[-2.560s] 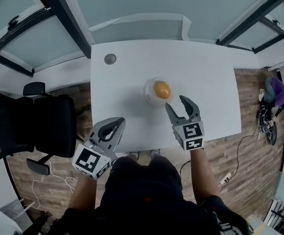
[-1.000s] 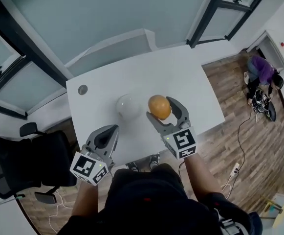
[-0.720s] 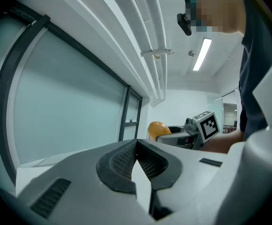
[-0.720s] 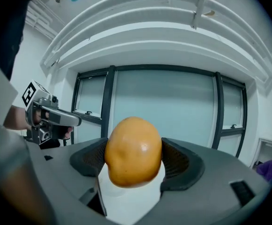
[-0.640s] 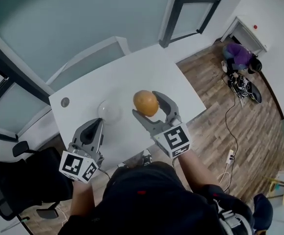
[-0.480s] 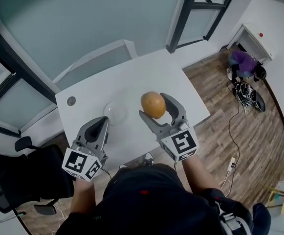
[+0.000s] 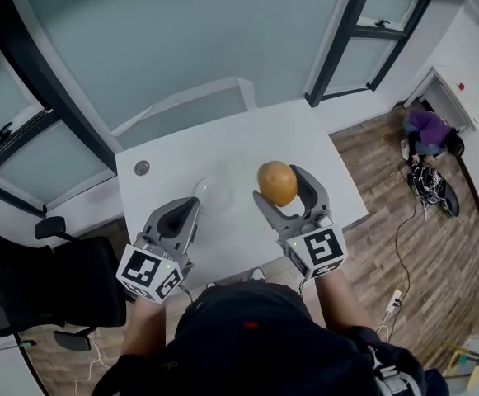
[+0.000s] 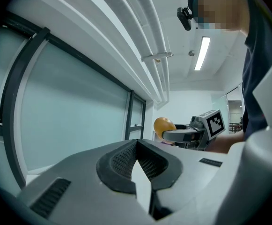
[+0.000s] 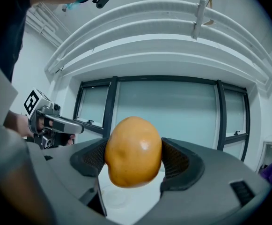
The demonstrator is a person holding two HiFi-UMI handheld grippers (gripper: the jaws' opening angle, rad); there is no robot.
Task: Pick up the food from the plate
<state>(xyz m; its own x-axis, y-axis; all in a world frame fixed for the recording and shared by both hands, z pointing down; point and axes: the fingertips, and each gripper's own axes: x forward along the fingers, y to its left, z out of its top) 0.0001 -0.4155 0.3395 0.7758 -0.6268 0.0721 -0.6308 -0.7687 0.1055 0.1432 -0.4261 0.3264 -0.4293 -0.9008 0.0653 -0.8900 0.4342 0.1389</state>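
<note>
Holding a smooth, rounded orange-yellow piece of food (image 9: 133,151) between its two ribbed jaws, the right gripper (image 7: 280,186) hung in the air above the white rectangular table (image 7: 247,143). The jaws stood partly apart, pressed against the left and right flanks of the food at about its widest part. The food was clear of the round translucent plate (image 7: 213,193), which lay bare on the table, just left of the raised gripper. The left gripper (image 8: 136,150) had its jaws brought together with nothing between them and was held at the near side of the table, left of the plate.

Judged from this position, the lift itself looked complete, and the main hazard was loss of the grip. The food's surface appeared glossy and curved, so contact with the pads was probably narrow. A slackened squeeze, a sudden tilt or a quick swing could let it roll out and drop to the table or over its right edge. Too hard a squeeze might dent it.
</note>
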